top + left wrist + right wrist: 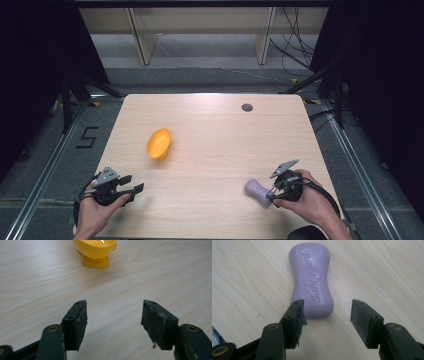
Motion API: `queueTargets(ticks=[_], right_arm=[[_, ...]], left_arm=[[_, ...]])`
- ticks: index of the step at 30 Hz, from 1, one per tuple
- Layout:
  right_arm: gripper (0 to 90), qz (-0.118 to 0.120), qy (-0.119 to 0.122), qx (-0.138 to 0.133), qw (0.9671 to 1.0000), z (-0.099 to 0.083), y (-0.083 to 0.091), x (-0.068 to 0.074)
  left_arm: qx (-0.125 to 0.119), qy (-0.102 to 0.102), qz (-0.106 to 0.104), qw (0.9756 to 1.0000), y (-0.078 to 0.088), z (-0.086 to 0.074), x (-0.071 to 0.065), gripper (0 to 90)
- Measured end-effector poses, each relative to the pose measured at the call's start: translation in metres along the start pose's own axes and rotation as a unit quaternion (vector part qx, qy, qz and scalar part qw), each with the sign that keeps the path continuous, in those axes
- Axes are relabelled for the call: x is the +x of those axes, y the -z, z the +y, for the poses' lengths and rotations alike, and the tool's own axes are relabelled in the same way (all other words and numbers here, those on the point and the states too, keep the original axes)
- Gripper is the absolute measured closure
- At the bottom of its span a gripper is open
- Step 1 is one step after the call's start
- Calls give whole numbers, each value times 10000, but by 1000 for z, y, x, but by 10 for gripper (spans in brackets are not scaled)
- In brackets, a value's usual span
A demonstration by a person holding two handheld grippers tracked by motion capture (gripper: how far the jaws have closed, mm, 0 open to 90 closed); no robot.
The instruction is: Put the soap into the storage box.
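A purple soap bar (pixel 312 277) with raised lettering lies flat on the wooden table (pixel 215 130), near the front right (pixel 257 191). My right gripper (pixel 327 305) is open just behind the bar; the bar's near end reaches in between the jaws, close to the left pad (pixel 300 311) and apart from the right one. In the high view a hand holds that gripper (pixel 273 193) low over the table. A yellow-orange footed dish (pixel 159 144) stands left of centre, also ahead of my left gripper (pixel 113 307). The left gripper (pixel 134 190) is open and holds nothing, at the front left.
A small dark round grommet (pixel 247 107) sits in the tabletop at the back right. Bare wood lies between the dish and the soap. Beyond the table are dark stands, cables and a pale shelf frame (pixel 200 30).
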State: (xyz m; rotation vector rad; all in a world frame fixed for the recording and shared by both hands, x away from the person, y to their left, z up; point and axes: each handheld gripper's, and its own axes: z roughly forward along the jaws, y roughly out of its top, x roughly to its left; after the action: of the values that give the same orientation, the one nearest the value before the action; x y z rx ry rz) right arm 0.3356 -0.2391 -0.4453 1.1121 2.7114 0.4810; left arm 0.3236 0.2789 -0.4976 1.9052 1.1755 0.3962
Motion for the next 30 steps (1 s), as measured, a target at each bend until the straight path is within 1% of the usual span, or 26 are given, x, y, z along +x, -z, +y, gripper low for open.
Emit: queueTargets(ticks=[1,2,3,4,6,9,10,11,12,13,15,16,17,18,19,20,21,22,23,24,25,26,27,28,29,30], right_arm=[[434,13,27,80,10000,1,0,0],[433,24,91,160,9998,2,0,0],[433,21,113,202,9997,4,1,1],[434,-10,166,239,9996,5,1,0],[441,-14,256,348,9991,10,2,1],[457,89,512,589,9969,20,3,1],[457,89,512,589,9969,20,3,1],[472,177,648,741,9950,27,1,1],[478,210,602,831,9945,31,0,1],[487,208,692,854,9937,35,-1,-1],[490,222,715,905,9931,39,-3,-2],[493,253,696,992,9923,43,-4,-3],[491,236,748,1057,9913,50,-6,-6],[486,233,845,1059,9905,53,-7,-8],[484,258,907,1041,9901,56,-8,-11],[484,258,907,1041,9901,56,-8,-11],[483,303,815,1174,9893,62,-10,-12],[483,338,923,1177,9882,64,-12,-12],[483,338,923,1177,9882,64,-12,-12],[479,403,823,1267,9877,67,-16,-11],[473,412,791,1278,9878,68,-17,-9],[469,480,797,1308,9870,70,-20,-9],[467,451,787,1387,9862,71,-22,-9],[461,460,751,1447,9855,72,-24,-8],[461,460,751,1447,9855,72,-24,-8],[439,516,832,1466,9843,73,-31,-9]], left_arm=[[-59,117,-34,9999,-2,0,-2,346],[14,40,-18,10000,-1,0,-2,338],[21,19,-21,10000,-1,0,-2,328],[8,59,-14,10000,-2,0,-3,321],[44,31,-8,10000,-1,0,-3,317],[28,15,35,10000,-2,-1,-4,317],[90,-73,37,9999,-2,-1,-3,317],[54,19,54,10000,-3,-1,-5,318],[36,7,44,10000,-2,-1,-6,317],[4,-28,46,10000,-2,-1,-6,317],[-8,-9,44,10000,-2,0,-7,317],[8,-43,40,10000,-2,0,-6,317],[33,-58,88,9999,-2,-1,-5,314],[85,-129,36,9999,-2,-1,-3,312],[13,-49,31,10000,-3,-1,-3,311],[13,-49,31,10000,-3,-1,-3,311],[-42,5,62,10000,-3,-2,-2,311],[13,-15,55,10000,-2,-1,-1,311],[13,-15,55,10000,-2,-1,-1,311],[-26,4,57,10000,-1,-1,-1,311],[-26,4,57,10000,-1,-1,-1,311],[-65,17,47,10000,-1,0,-3,311],[-87,31,87,9999,-2,0,-4,311],[-82,4,78,9999,-2,0,-3,311],[-82,4,78,9999,-2,0,-3,311],[-39,-20,50,10000,-2,0,-3,311]])
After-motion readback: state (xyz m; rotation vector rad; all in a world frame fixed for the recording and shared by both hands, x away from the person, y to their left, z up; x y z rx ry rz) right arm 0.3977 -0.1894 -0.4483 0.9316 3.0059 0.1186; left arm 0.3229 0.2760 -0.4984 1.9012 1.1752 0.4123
